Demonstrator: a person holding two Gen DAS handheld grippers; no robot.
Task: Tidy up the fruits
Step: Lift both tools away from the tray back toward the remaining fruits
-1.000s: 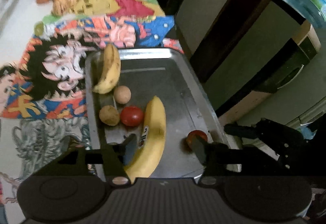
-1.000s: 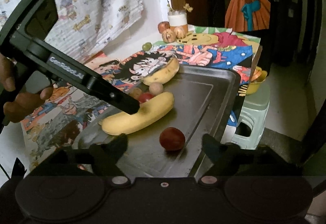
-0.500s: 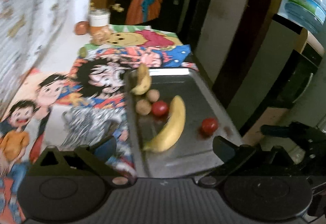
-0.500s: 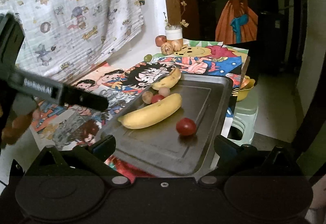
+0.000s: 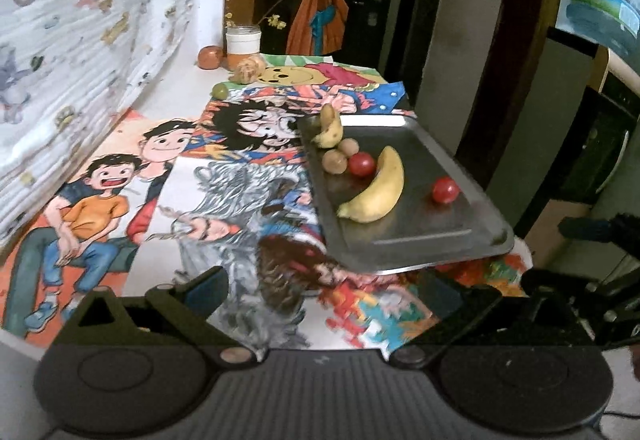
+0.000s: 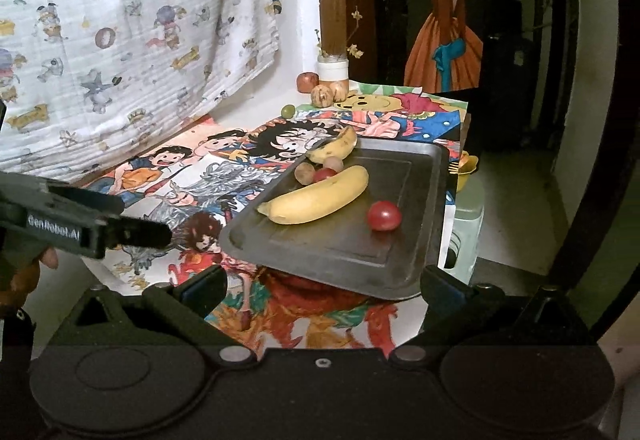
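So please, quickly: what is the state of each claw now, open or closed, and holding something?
Left claw: open, holding nothing, short of the tray.
Right claw: open, holding nothing.

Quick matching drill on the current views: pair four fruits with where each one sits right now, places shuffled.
Things:
1. large banana
2. small banana
3. lone red fruit
4. green fruit

Places:
A. on the table beyond the tray, off it
B. at the tray's far left corner
C. alone on the tray's right part
D. across the tray's middle

Pairs: 1-D, 2-B, 3-C, 4-A
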